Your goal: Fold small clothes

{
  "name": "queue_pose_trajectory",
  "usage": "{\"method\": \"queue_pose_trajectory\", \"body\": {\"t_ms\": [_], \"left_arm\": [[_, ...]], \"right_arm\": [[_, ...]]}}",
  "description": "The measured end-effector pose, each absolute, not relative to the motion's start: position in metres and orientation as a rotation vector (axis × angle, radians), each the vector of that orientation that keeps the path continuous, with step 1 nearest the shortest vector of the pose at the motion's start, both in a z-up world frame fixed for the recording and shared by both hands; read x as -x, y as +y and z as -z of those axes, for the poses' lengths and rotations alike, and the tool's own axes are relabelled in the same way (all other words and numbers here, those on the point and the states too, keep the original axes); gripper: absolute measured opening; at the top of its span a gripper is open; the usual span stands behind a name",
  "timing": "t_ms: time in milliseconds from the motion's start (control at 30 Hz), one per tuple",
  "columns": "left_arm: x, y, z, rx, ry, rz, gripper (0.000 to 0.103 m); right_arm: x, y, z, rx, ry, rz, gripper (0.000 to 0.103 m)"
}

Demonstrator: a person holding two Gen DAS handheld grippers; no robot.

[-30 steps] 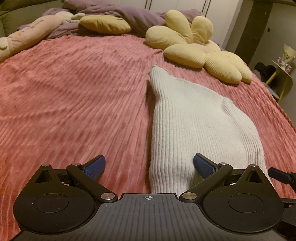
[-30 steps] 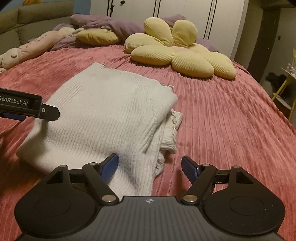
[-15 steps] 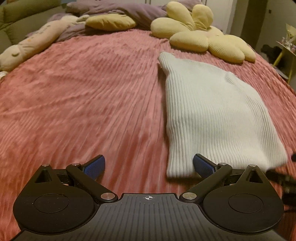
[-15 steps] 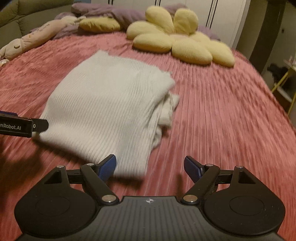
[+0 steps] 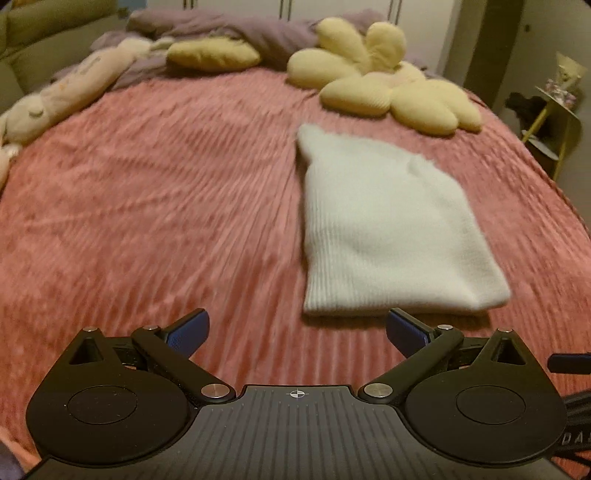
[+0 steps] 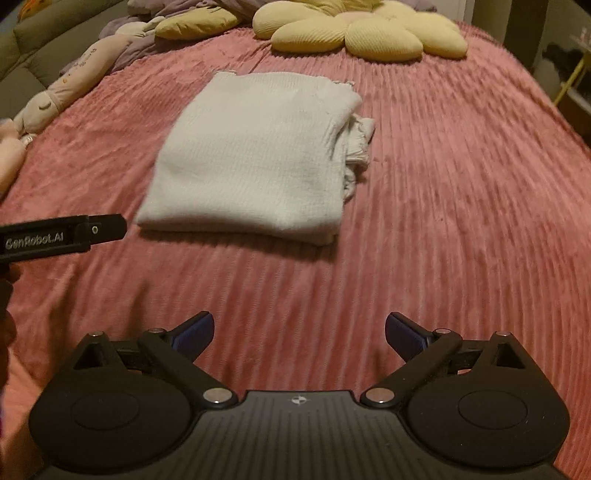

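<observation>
A folded white knit sweater (image 5: 388, 236) lies flat on a bed covered with a pink ribbed blanket (image 5: 155, 206). In the left wrist view, the left tongs (image 5: 297, 332) hover low over the blanket with their blue-tipped fingers (image 5: 188, 330) spread wide and nothing between them. The sweater sits ahead and to the right of them, its near folded edge just beyond the right fingertip and not touching it. In the right wrist view, the right tongs (image 6: 299, 330) are also spread wide and empty, held over bare blanket, with the sweater (image 6: 255, 155) well ahead and slightly left. From this side the sweater reads as a neat rectangle, its ribbed top layer smooth, with bunched layers of fabric sticking out along its right edge. The black body of the left tongs (image 6: 62, 236), with white lettering on it, reaches in from the left edge of the right view, its tip near the sweater's near left corner but apart from it. At the head of the bed rest a yellow flower-shaped cushion (image 5: 384, 88), a yellow pillow (image 5: 212, 55), a purple quilt (image 5: 258, 33) and a long pale plush toy (image 5: 70, 96) along the left side. Both views are slightly blurred.
</observation>
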State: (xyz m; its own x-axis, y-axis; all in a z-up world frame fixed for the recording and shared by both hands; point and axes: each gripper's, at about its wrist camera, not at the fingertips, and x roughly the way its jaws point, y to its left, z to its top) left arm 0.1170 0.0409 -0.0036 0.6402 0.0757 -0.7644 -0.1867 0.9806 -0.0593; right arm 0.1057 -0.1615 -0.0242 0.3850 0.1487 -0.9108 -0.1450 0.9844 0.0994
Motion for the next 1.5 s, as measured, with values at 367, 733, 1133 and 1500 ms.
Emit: {"method": "queue_pose_trajectory", "body": {"t_ms": [367, 733, 1133, 1500], "left_arm": [[-0.122, 0.047, -0.021, 0.221, 0.931, -0.121, 0.103], [-0.135, 0.036, -0.012, 0.08, 1.028, -0.179, 0.103], [-0.138, 0.032, -0.006, 0.08, 1.057, -0.171, 0.103], [-0.139, 0.031, -0.009, 0.073, 1.054, -0.165, 0.103]], "right_arm": [[-0.108, -0.168, -0.018, -0.067, 1.1, -0.125, 0.099], [-0.12, -0.149, -0.018, -0.013, 1.18, -0.107, 0.099], [-0.128, -0.152, -0.014, -0.006, 1.215, -0.045, 0.099], [-0.128, -0.15, -0.015, -0.005, 1.215, -0.041, 0.099]]}}
